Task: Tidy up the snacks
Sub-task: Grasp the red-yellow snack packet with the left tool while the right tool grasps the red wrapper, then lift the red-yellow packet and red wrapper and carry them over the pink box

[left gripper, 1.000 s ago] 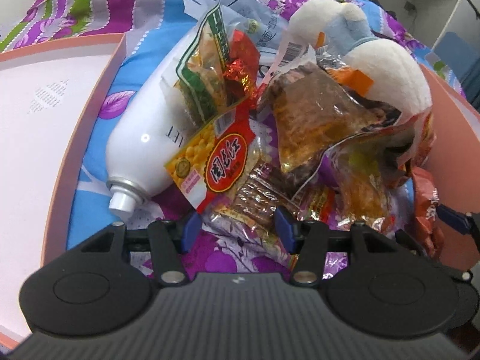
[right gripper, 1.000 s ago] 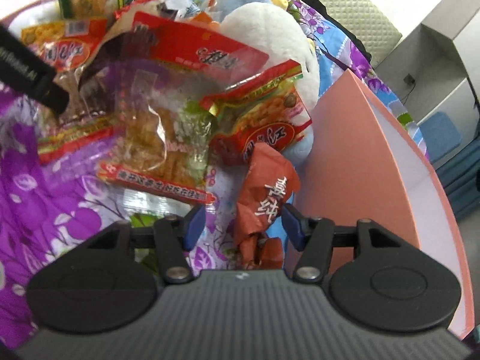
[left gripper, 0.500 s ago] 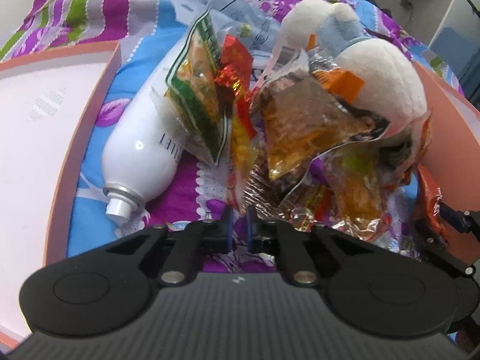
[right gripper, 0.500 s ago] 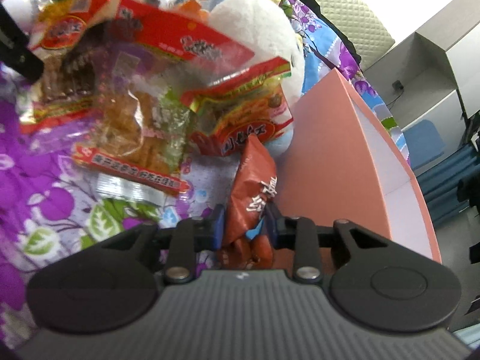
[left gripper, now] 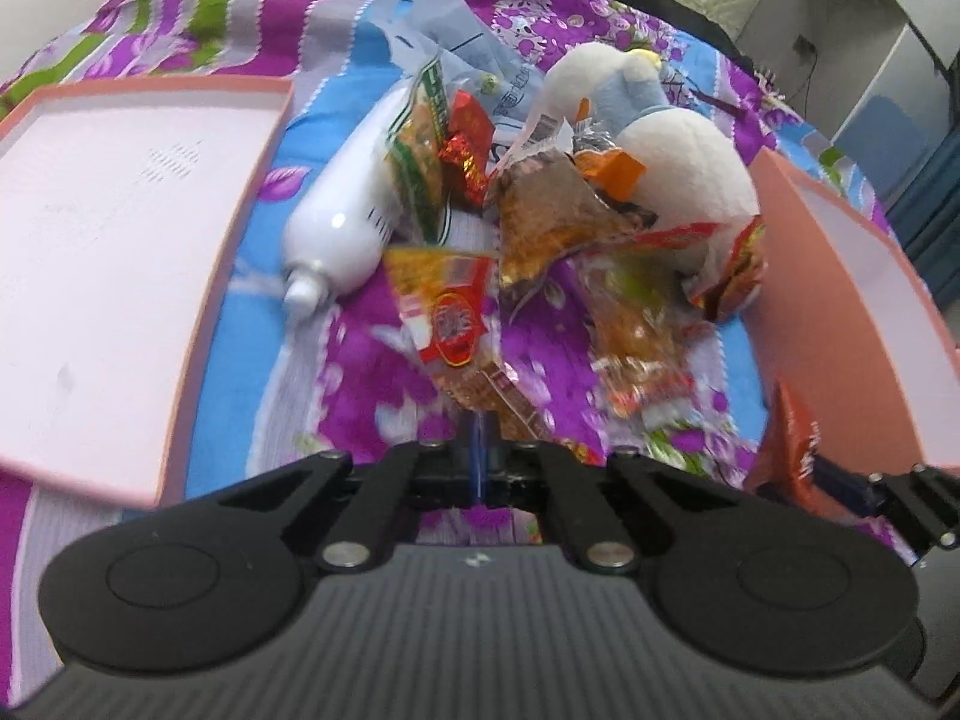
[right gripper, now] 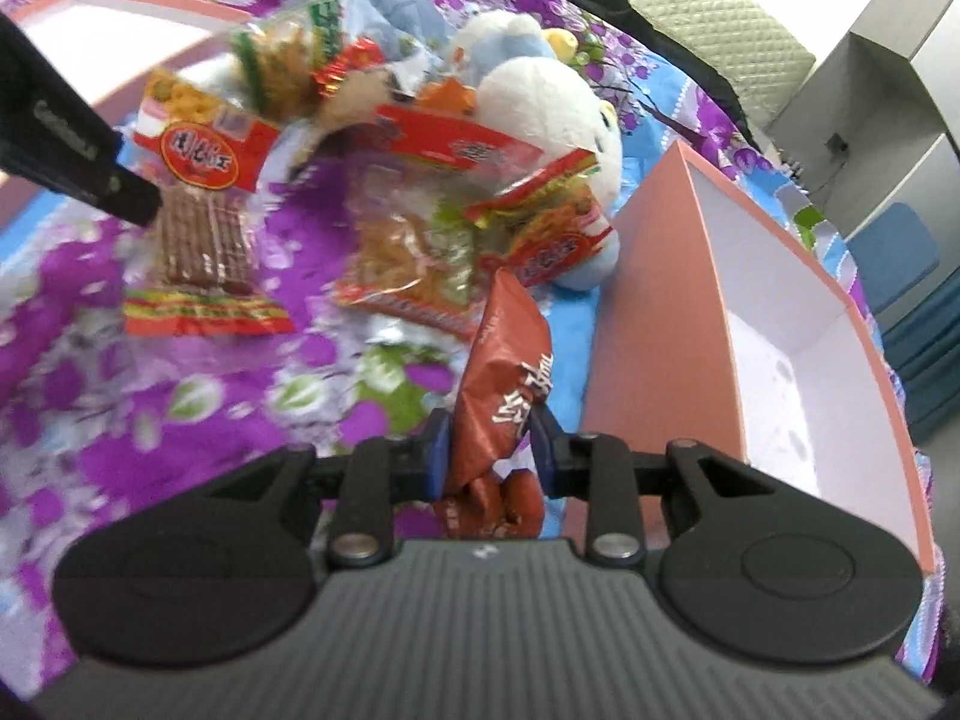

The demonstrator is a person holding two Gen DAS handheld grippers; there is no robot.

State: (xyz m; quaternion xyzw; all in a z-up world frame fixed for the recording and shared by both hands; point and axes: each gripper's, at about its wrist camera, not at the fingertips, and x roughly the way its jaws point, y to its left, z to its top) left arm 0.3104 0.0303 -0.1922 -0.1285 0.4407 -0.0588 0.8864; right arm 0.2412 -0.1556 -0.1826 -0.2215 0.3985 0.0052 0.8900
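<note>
Two tongs | left gripper [left gripper: 480, 450] pinching crinkly foil snack packet [left gripper: 474, 372] | right gripper [right gripper: 489, 450] clamping rumpled rust-red pouch [right gripper: 510, 372]

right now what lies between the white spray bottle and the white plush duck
Left wrist view: a heap of snack packets lies between white spray bottle and white plush duck.

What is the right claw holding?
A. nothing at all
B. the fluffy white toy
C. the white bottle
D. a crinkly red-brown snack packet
D: in the right wrist view, the right claw is squeezed shut on a red-brown snack packet, with the packet sticking up from between its blue pads, next to the pink box.
</note>
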